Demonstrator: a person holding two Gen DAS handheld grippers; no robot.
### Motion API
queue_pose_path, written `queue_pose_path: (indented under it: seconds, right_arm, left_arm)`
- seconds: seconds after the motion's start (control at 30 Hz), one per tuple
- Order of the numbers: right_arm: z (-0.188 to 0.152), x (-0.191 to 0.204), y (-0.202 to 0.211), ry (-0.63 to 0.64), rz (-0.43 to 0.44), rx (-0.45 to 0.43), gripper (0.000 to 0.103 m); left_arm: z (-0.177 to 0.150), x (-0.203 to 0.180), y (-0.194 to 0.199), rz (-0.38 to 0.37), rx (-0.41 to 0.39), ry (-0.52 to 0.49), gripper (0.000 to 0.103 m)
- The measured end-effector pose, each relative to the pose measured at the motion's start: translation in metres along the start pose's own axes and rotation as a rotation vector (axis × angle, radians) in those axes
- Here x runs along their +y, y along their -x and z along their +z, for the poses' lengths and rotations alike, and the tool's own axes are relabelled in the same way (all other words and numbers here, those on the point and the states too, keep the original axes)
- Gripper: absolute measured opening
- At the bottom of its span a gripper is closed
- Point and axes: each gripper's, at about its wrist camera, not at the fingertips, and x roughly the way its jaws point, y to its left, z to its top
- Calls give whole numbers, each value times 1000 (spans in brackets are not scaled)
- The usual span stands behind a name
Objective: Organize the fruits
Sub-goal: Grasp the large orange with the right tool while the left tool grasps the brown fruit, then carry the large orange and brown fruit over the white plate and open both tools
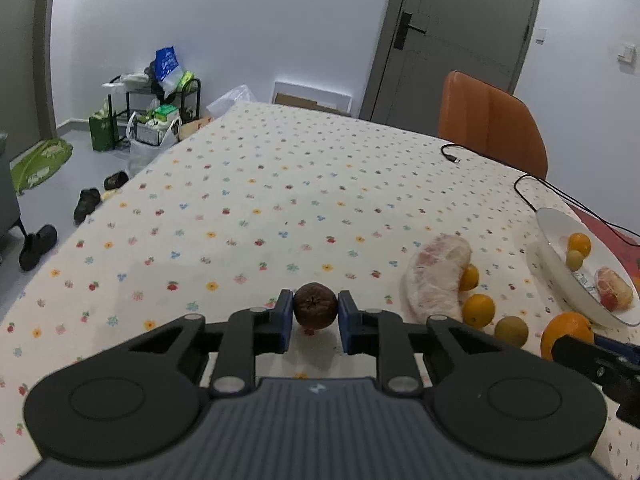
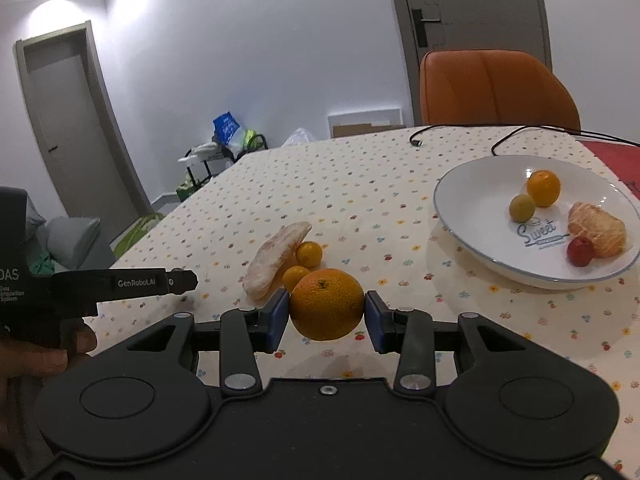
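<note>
My left gripper (image 1: 315,314) is shut on a dark brown wrinkled fruit (image 1: 315,304), held just above the flowered tablecloth. My right gripper (image 2: 326,316) is shut on a large orange (image 2: 326,304), also seen at the right of the left wrist view as the large orange (image 1: 566,334). A white plate (image 2: 472,208) at the right holds a small orange (image 2: 543,188), a green-yellow fruit (image 2: 521,207), a peeled pomelo piece (image 2: 596,230) and a small red fruit (image 2: 580,251). On the cloth lie a peeled pomelo wedge (image 1: 438,276), two small oranges (image 1: 478,310) and a green-yellow fruit (image 1: 511,331).
A black cable (image 1: 532,196) runs over the table behind the plate (image 1: 560,268). An orange chair (image 2: 496,88) stands at the far edge. A red mat (image 2: 612,156) lies at the right. Shoes, bags and a rack (image 1: 160,96) sit on the floor at the left.
</note>
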Motion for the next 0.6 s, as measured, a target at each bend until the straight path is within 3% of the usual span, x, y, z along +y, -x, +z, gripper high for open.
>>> queue_pose_path:
  seconds: [0.6]
  right_arm:
    - [4,-39,34,-70,-39,-89,39]
  left_arm:
    - [6,-52,24,-61,-53,-61,22]
